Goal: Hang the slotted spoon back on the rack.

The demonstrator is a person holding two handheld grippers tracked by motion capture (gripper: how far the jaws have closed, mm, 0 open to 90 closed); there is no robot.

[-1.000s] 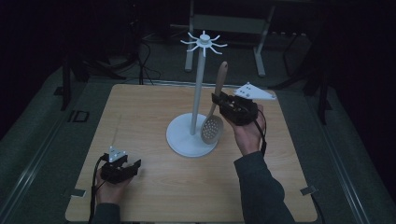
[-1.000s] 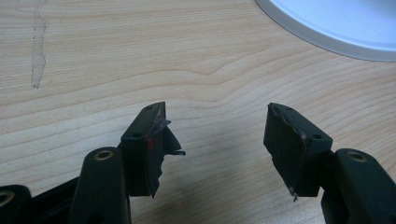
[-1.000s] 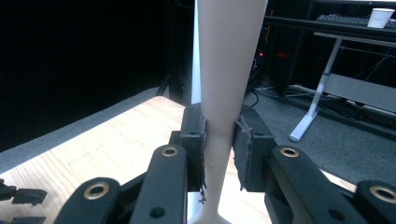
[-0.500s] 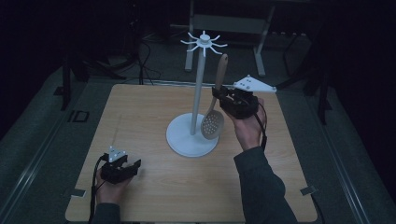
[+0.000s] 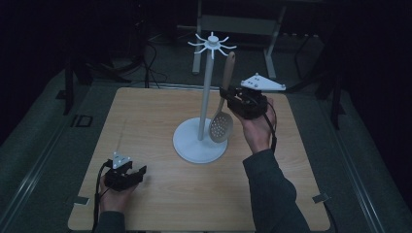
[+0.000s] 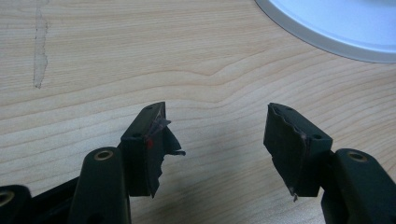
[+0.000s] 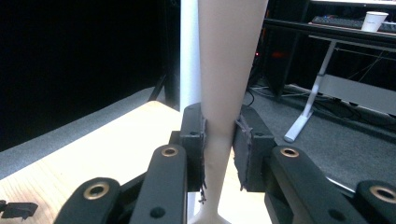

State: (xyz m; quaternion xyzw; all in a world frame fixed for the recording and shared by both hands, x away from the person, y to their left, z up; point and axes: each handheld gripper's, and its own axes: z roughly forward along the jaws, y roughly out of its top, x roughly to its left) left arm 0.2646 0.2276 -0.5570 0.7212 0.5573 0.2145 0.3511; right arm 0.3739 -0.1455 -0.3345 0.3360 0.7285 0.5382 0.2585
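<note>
We are holding a slotted spoon [image 5: 221,125] upright beside a white hook stand [image 5: 208,92] on a wooden table [image 5: 145,116].

Our right gripper [image 5: 228,99] is clamping the spoon's wooden handle [image 7: 223,93] between its jaws, the perforated bowl hanging just above the stand's round base [image 5: 189,145] and the handle tip reaching up near the stand's spoked top [image 5: 212,43]. Our left gripper [image 5: 133,172] is resting near the table's front left corner, well apart from the stand, its jaws spread wide with nothing between them, its torn pads [image 6: 156,140] facing bare wood.
</note>
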